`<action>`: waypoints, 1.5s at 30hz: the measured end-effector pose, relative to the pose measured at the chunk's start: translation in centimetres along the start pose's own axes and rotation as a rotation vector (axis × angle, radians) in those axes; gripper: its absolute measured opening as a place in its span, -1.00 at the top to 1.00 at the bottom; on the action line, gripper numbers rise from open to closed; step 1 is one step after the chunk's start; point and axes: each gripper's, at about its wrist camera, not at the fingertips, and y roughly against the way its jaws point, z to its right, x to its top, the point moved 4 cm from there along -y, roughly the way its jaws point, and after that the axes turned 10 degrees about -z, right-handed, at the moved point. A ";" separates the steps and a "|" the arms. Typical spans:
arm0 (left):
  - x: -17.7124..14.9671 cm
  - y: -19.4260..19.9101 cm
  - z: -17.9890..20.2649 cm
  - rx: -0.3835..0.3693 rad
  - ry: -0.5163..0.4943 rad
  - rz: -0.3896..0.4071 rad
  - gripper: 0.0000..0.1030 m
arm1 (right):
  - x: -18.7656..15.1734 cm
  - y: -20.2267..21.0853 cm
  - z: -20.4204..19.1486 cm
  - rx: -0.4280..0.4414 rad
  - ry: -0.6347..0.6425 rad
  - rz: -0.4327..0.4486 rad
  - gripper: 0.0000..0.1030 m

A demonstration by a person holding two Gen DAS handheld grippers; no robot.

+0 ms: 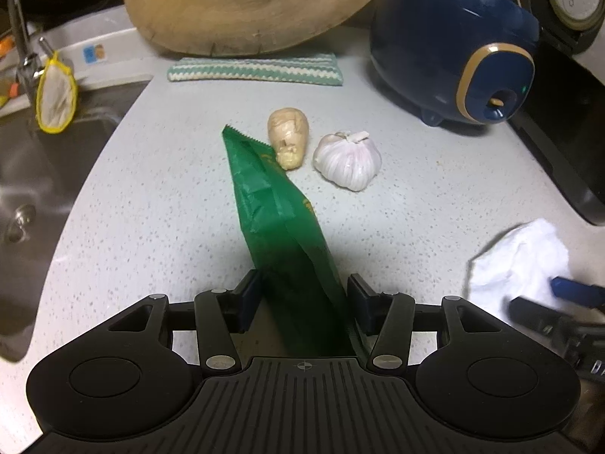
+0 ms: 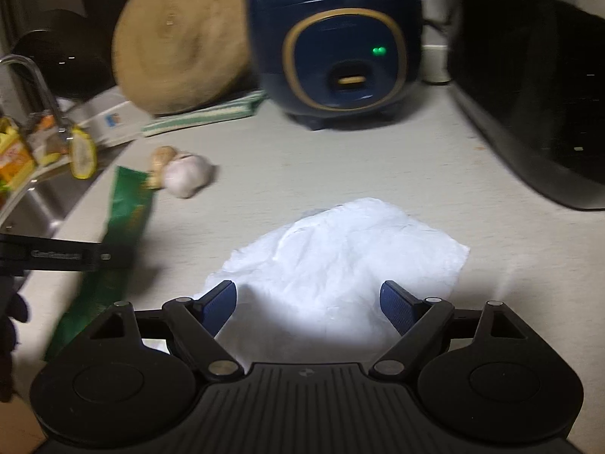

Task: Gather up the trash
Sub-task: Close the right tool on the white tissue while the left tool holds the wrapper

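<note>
A green snack wrapper [image 1: 272, 204] stands on edge on the speckled counter, and its near end sits between the fingers of my left gripper [image 1: 302, 302]. The jaws stand partly apart around it, and contact does not show clearly. The wrapper also shows in the right wrist view [image 2: 128, 204]. A crumpled white tissue [image 2: 340, 257] lies on the counter, with my right gripper [image 2: 308, 302] open and its fingers on either side of the near edge. The tissue shows at the right of the left wrist view [image 1: 522, 261], with the right gripper's blue fingertip [image 1: 567, 287] on it.
A piece of ginger [image 1: 288, 138] and a garlic bulb [image 1: 348, 159] lie beyond the wrapper. A blue rice cooker [image 2: 336, 41], a round wooden board [image 1: 242, 3] and a striped cloth [image 1: 257, 70] stand at the back. A sink [image 1: 45, 174] lies left, a black appliance [image 2: 537, 94] right.
</note>
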 end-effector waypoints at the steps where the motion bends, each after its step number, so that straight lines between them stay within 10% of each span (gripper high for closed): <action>1: -0.1 0.1 0.0 -0.001 0.002 -0.004 -0.06 | -0.1 -0.1 -0.5 0.011 0.008 -0.002 -0.66; 23: -1.1 1.0 -1.1 -0.086 0.058 -0.011 0.06 | 0.2 0.1 -3.2 -0.081 0.238 0.048 -0.73; 34: -1.2 1.0 -0.9 -0.073 0.060 -0.010 0.06 | 1.2 -1.8 -1.0 -0.013 0.158 -0.010 -0.72; 37: -1.2 1.0 -0.9 -0.074 0.066 -0.008 0.06 | 0.7 -1.7 -2.4 -0.016 0.186 -0.011 -0.41; 42: -1.5 1.2 -1.5 -0.104 0.136 0.015 0.18 | -0.4 -1.1 -5.0 0.004 0.255 -0.013 0.71; 45: -1.8 1.3 -1.8 -0.107 0.141 0.026 0.32 | -0.7 -0.8 -5.5 0.027 0.255 -0.023 0.90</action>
